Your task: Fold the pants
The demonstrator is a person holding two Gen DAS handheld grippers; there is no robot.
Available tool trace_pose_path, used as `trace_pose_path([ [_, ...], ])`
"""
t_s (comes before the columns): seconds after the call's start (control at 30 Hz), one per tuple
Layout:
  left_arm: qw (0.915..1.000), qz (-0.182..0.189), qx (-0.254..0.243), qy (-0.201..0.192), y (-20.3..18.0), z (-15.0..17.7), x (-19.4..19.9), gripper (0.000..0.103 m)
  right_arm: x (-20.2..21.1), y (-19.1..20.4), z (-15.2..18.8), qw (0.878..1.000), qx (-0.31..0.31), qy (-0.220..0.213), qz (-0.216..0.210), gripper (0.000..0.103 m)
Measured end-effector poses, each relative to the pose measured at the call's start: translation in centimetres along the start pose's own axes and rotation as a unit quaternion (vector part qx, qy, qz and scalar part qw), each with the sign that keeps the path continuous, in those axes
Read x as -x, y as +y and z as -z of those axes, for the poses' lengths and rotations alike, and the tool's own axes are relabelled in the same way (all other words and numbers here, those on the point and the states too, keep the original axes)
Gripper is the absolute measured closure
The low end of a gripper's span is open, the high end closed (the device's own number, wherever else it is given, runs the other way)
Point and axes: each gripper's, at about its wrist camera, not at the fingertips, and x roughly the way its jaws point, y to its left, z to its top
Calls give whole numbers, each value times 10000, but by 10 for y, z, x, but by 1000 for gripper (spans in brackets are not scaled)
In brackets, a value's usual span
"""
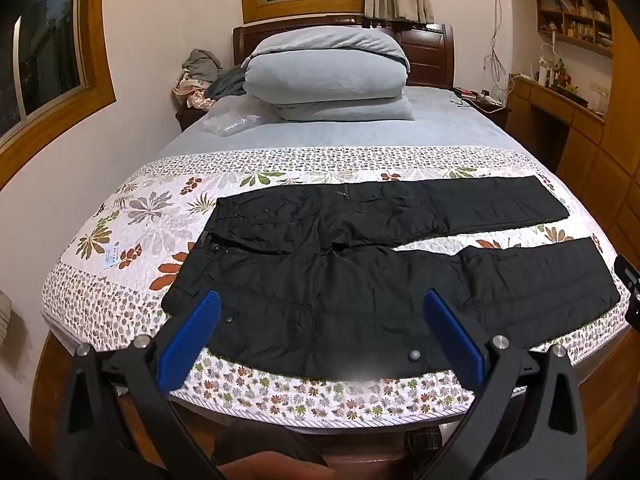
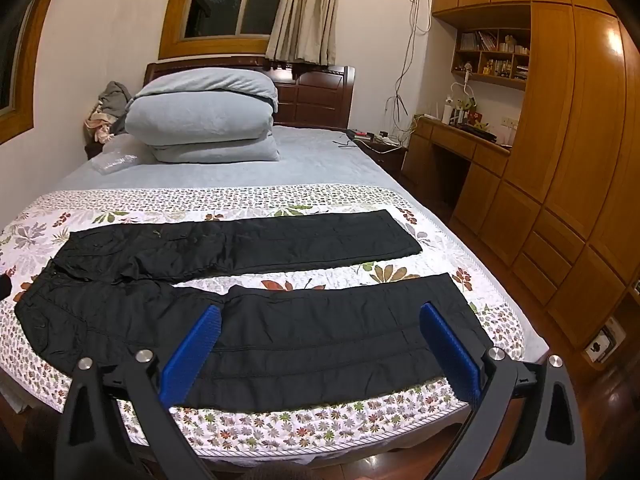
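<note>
Black pants [image 1: 340, 280] lie spread flat on the floral quilt, waist to the left, both legs running right and apart. My left gripper [image 1: 322, 300] is open and empty, hovering above the near edge of the waist and hip part. In the right wrist view the pants [image 2: 280, 332] show the same way. My right gripper [image 2: 320, 314] is open and empty above the near leg. A dark bit of the right gripper shows at the right edge of the left wrist view [image 1: 630, 280].
The bed's floral quilt [image 1: 132, 216] covers the near half. A folded grey duvet and pillow [image 1: 324, 72] sit at the headboard. Clear plastic wrap [image 1: 232, 124] lies beside them. A wooden desk and wardrobe [image 2: 560, 152] stand right of the bed.
</note>
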Motion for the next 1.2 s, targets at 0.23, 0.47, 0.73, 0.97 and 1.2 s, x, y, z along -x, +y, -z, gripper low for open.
trace_pose_path([
  [0.23, 10000, -43, -48, 20, -1, 0, -1, 2, 1, 0, 0, 10000, 1, -3, 5, 3],
  [0.47, 10000, -42, -31, 35, -2, -3, -4, 2, 3, 0, -1, 10000, -14, 30, -13, 3],
  [0.73, 10000, -39, -23, 3, -1, 0, -2, 2, -2, 1, 2, 10000, -8, 41, -22, 3],
  [0.97, 10000, -34, -14, 18, 0, -1, -3, 2, -9, -1, 4, 9999, -6, 89, -55, 3],
  [1.2, 10000, -19, -15, 78, 0, -7, -13, 2, -16, -6, -3, 9998, -57, 170, -75, 3],
])
